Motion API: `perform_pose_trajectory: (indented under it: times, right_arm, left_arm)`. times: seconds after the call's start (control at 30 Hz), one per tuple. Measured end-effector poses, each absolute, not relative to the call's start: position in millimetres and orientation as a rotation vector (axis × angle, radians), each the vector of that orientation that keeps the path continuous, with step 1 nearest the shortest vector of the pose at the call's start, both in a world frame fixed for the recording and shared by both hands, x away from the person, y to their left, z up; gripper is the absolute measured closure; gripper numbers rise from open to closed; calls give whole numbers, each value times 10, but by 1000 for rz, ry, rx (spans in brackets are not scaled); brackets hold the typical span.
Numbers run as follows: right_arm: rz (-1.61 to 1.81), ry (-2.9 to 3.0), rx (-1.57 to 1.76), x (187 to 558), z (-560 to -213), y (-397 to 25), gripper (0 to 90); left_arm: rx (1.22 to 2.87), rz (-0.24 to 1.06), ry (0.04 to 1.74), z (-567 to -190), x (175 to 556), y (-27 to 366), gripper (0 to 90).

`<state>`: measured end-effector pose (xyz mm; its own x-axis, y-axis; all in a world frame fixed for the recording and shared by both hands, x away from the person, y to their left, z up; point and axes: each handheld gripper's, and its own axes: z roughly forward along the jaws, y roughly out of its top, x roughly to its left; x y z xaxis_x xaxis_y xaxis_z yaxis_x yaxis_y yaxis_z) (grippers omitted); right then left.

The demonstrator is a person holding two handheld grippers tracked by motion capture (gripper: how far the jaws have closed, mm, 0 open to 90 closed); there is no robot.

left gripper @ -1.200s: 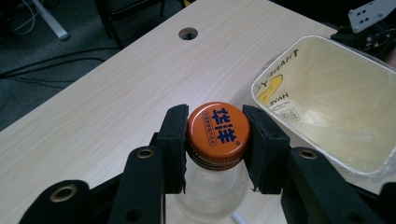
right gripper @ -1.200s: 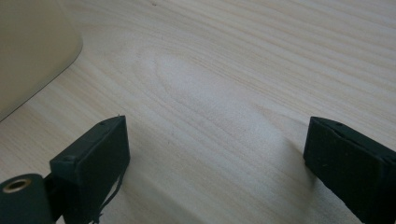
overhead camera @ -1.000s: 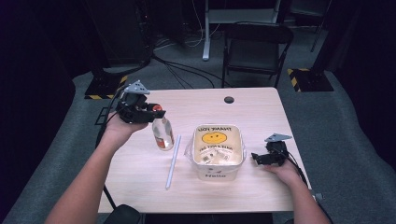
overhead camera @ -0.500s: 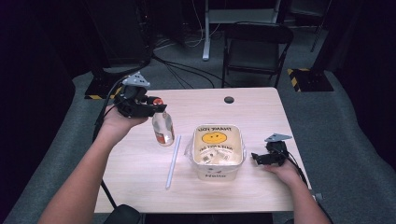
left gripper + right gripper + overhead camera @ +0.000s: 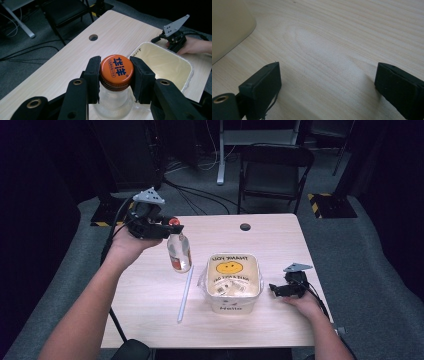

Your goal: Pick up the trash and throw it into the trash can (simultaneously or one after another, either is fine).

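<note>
Bottles: one clear bottle (image 5: 179, 252), orange cap (image 5: 116, 69) printed "华洋"
Tubs: one, smiley lid (image 5: 233, 275), "Hello"
Straws: one (image 5: 184, 293)
Left gripper (image 5: 115, 77): pinching cap
Right gripper (image 5: 327, 87): jaws spread

High view looks down across the table (image 5: 150, 315) — both gripper views sit close above that same tabletop.

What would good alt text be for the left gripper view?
The left gripper clamps its two black jaws on the orange cap of a clear bottle above a wooden table. A cream tub sits beyond it.
</note>
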<state>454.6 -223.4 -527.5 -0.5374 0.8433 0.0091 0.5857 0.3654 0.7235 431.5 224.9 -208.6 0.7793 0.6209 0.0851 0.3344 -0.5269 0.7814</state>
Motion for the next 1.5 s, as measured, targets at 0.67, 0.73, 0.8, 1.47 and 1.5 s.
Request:
perform_pose_trajectory:
  times: [0.67, 0.73, 0.8, 1.47, 1.5]
  right_arm:
    - [980, 2272, 1246, 4548, -5275, -2235, 62]
    - [980, 2273, 1244, 4549, -5275, -2236, 62]
    - [981, 2273, 1244, 4549, -5275, -2235, 62]
    - [981, 2277, 1235, 4554, -5276, -2238, 62]
    - [981, 2278, 1235, 4554, -5275, -2238, 62]
  left_arm:
    - [2167, 461, 618, -1798, 4333, 1934, 624]
    - [2166, 458, 611, -1793, 4340, 1904, 624]
    - [2165, 452, 604, -1796, 4348, 1870, 624]
    - [2182, 404, 547, -1883, 4413, 1503, 624]
    - [2184, 402, 544, -1889, 4418, 1487, 625]
